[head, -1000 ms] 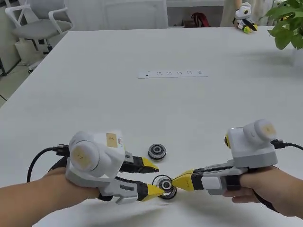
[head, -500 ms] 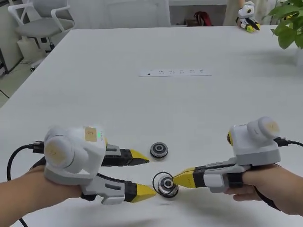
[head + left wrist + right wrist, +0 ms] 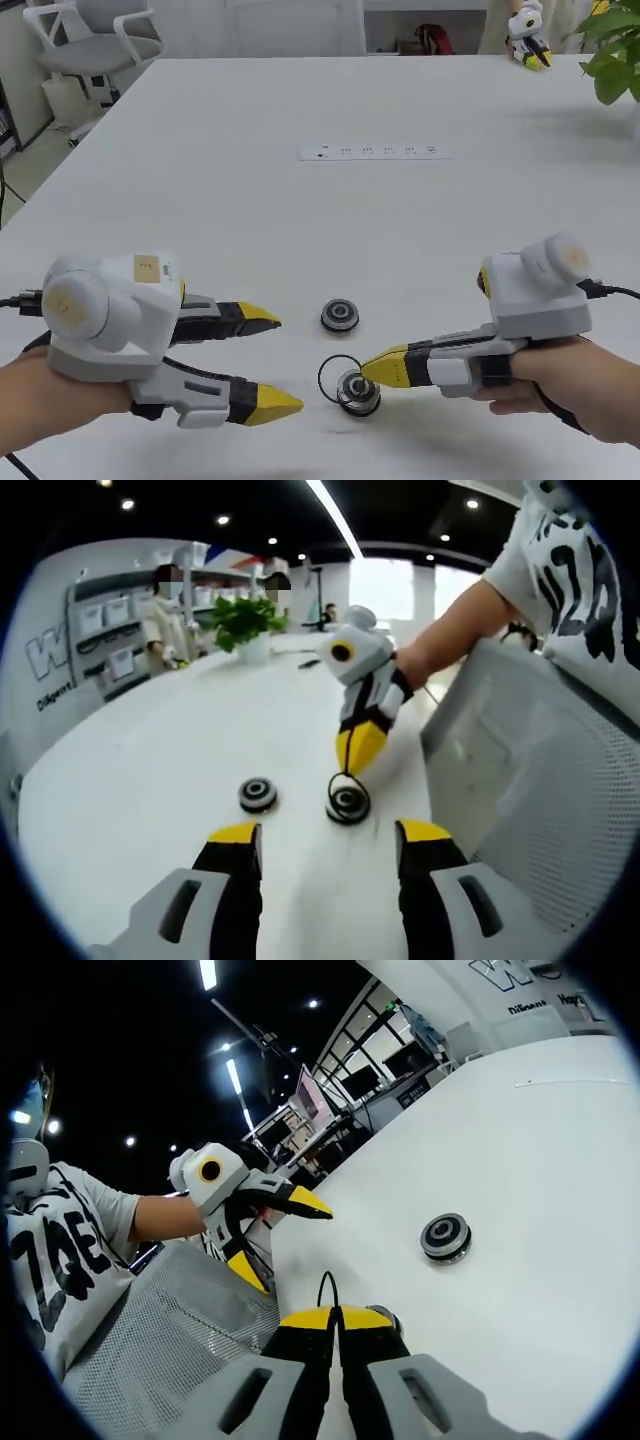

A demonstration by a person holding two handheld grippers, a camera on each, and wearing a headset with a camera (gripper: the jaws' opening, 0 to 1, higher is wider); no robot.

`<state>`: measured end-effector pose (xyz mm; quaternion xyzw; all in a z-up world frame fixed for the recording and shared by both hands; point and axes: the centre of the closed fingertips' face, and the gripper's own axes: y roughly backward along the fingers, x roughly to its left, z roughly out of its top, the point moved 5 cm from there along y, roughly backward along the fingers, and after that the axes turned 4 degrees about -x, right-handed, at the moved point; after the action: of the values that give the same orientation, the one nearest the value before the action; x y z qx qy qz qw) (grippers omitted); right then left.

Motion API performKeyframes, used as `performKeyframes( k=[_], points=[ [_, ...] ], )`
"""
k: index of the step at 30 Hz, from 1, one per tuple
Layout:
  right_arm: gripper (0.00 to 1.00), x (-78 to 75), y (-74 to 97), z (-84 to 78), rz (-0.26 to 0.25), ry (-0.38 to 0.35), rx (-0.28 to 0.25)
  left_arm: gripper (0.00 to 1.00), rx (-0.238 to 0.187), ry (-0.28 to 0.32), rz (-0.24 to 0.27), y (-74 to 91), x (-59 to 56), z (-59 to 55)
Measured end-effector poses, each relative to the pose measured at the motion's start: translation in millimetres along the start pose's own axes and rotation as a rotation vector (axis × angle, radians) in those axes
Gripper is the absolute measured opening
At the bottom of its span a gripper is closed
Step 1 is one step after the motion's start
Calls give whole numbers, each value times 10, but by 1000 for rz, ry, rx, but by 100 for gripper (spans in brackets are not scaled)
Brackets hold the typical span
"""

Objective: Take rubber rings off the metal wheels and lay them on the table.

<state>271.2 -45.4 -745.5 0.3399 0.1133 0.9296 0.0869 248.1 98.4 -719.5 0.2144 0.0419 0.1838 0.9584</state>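
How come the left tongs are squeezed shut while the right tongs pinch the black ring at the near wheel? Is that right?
Not quite. The left tongs are open, with their jaws wide apart, as the left gripper view shows. The right tongs do pinch the black ring at the near wheel.

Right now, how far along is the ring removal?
Done: nothing laid on the table yet. In hand: the right gripper, shut, pinches the rubber ring, peeled partly off the near wheel; the left gripper hangs open. Left: free that ring, lay it down, then the far wheel.
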Motion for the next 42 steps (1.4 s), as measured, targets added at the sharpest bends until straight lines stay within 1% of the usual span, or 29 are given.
performKeyframes(
  k=[4,7,11,14,18,24,27,29,30,32,35,38,41,42],
  points=[
    [0,27,-38,25,10,7,6,58,0,10,14,54,12,-33],
    [0,40,-81,37,15,19,15,60,13,15,23,98,21,-86],
    [0,62,-141,65,19,33,23,63,8,34,39,158,32,-111],
    [0,75,-183,89,19,45,26,63,12,36,46,189,30,-127],
    [0,67,-276,101,13,71,36,65,11,46,71,244,43,-161],
    [0,2,-400,68,-34,134,75,64,20,59,88,297,50,-199],
    [0,-29,-455,96,-62,138,68,64,25,59,94,317,54,-207],
    [0,-70,-478,122,-93,149,54,64,31,55,97,326,55,-214],
    [0,-78,-486,123,-95,151,55,64,31,55,97,328,55,-215],
    [0,-108,-500,123,-123,178,62,64,31,55,98,332,53,-211],
    [0,-110,-527,97,-132,206,86,64,28,55,98,332,45,-201],
    [0,-99,-560,56,-141,259,116,64,28,54,97,333,45,-200],
    [0,-83,-576,44,-149,293,121,64,28,53,96,333,41,-189],
    [3,-87,-578,46,-156,311,124,64,28,51,97,333,40,-185]
  ],
)
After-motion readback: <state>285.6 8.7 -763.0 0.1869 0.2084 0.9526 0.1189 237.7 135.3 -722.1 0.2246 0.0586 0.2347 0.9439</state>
